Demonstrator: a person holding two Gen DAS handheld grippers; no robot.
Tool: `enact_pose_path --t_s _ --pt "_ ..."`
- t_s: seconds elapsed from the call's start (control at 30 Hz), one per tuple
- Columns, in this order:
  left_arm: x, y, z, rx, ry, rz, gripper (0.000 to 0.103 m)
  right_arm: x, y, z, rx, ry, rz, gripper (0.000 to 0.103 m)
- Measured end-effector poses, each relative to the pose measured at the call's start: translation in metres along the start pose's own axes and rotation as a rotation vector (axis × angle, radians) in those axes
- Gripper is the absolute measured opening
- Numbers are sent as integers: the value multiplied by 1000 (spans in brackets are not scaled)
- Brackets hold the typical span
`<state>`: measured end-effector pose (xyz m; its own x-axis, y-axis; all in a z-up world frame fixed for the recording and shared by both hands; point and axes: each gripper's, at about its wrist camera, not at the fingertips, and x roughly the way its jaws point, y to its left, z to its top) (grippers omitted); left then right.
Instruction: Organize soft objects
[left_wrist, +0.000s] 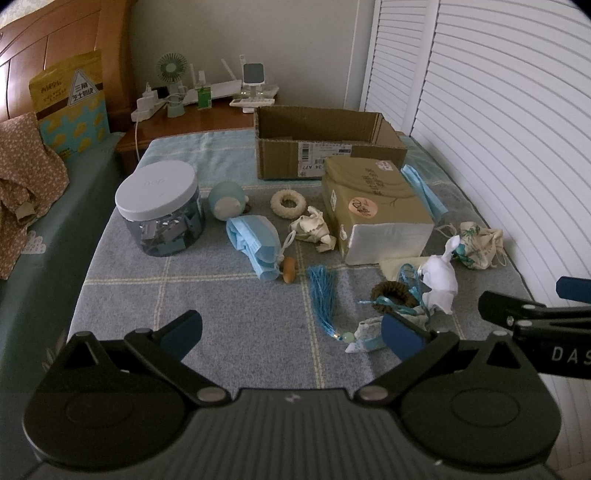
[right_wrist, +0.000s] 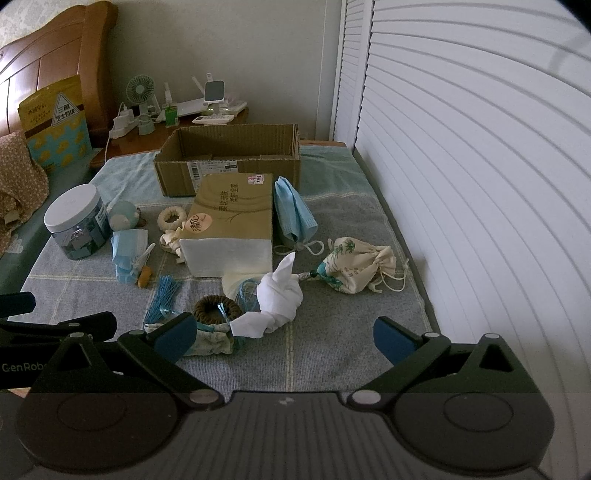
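Soft items lie scattered on a grey checked blanket (left_wrist: 229, 306). A blue face mask (left_wrist: 255, 240), a crumpled cream cloth (left_wrist: 314, 229), a white crumpled cloth (left_wrist: 439, 280), a printed drawstring pouch (left_wrist: 478, 243) and a blue tassel (left_wrist: 325, 295) show in the left wrist view. The right wrist view shows the white cloth (right_wrist: 277, 299), the pouch (right_wrist: 354, 266) and a second mask (right_wrist: 293, 210). An open cardboard box (left_wrist: 325, 140) stands at the back. My left gripper (left_wrist: 291, 336) is open and empty above the near blanket. My right gripper (right_wrist: 284, 339) is open and empty, just short of the white cloth.
A tissue pack (left_wrist: 373, 206) lies mid-table. A jar with a white lid (left_wrist: 159, 210), a round blue toy (left_wrist: 225, 199), a cream ring (left_wrist: 288, 203) and a brown woven ring (left_wrist: 393, 293) lie around. Louvred doors (left_wrist: 498, 129) line the right; a nightstand (left_wrist: 192, 118) is behind.
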<state>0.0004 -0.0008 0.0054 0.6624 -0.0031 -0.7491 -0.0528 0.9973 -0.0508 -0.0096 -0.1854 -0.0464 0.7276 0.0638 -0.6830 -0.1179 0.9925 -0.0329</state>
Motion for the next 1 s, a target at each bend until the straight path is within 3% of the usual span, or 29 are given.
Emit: enact_pose_path --t_s 0.63,1.0 --pt "7 0 2 58 -28 -28 102 0 1 0 -13 -30 17 103" --pt "16 0 -7 179 -75 -82 102 5 0 -5 -78 -66 71 103"
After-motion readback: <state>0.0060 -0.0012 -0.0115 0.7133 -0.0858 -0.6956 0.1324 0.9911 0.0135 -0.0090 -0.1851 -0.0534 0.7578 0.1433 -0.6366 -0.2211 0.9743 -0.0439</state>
